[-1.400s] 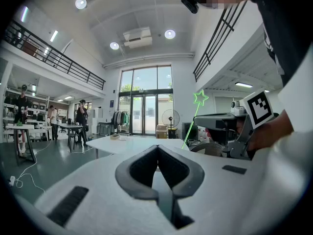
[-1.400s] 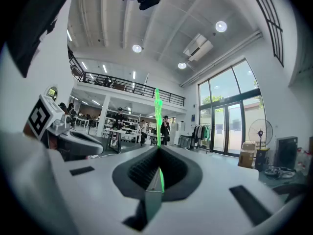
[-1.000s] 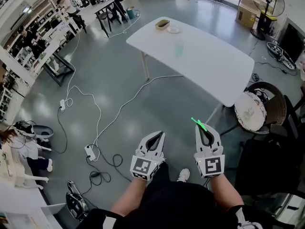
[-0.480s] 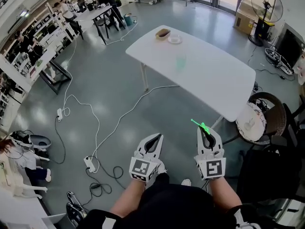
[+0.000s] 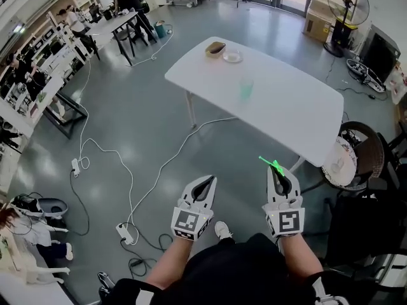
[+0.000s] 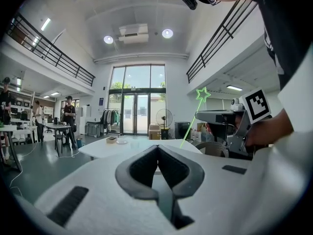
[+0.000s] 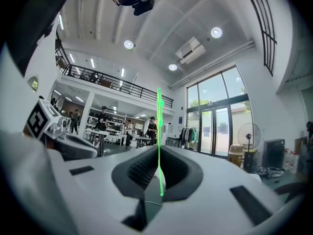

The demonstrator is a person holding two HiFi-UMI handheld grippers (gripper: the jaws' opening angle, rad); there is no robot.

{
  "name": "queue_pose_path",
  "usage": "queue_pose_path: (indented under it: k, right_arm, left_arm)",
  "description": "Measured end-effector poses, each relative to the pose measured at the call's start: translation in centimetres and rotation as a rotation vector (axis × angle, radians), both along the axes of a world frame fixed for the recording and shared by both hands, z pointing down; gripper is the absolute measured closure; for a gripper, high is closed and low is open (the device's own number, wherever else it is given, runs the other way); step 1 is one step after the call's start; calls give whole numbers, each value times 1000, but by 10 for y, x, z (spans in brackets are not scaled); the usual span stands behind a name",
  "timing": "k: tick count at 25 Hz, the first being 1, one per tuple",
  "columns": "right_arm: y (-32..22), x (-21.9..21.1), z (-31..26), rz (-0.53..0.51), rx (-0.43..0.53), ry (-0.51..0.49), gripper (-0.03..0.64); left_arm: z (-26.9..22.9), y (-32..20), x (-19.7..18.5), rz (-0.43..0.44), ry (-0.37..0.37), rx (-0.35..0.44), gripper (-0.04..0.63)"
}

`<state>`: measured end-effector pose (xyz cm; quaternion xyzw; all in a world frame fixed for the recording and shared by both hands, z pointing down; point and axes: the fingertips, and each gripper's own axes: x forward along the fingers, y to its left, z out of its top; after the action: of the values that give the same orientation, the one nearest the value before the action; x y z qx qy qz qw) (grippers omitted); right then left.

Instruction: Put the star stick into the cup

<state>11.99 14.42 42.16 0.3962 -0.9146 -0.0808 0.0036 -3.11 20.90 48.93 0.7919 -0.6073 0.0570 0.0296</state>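
Observation:
A thin green star stick (image 5: 269,164) juts up and left from my right gripper (image 5: 280,172), which is shut on it; in the right gripper view the star stick (image 7: 159,141) rises straight between the jaws. From the left gripper view the star stick (image 6: 196,106) shows its star tip beside the right gripper (image 6: 215,117). My left gripper (image 5: 205,184) is shut with nothing in it, level with the right one. A pale green translucent cup (image 5: 246,89) stands on the white table (image 5: 286,113), well ahead of both grippers.
A brown bowl (image 5: 215,48) and a glass dish (image 5: 233,56) sit at the table's far end. White cables (image 5: 159,167) and a power strip (image 5: 124,232) lie on the grey floor to the left. A wicker chair (image 5: 362,146) with a round cushion (image 5: 340,160) stands right of the table.
The table and cup have drawn slightly nearer and lower in the head view. Both grippers hold the same pose, the right still shut on the star stick.

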Motion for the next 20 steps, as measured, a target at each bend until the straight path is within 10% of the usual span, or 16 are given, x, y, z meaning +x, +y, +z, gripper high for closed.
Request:
queue_pose_path:
  k: [20]
  right_arm:
    - [-65, -74, -5, 17, 15, 31, 601]
  left_arm:
    - [3, -74, -68, 50, 26, -14, 583]
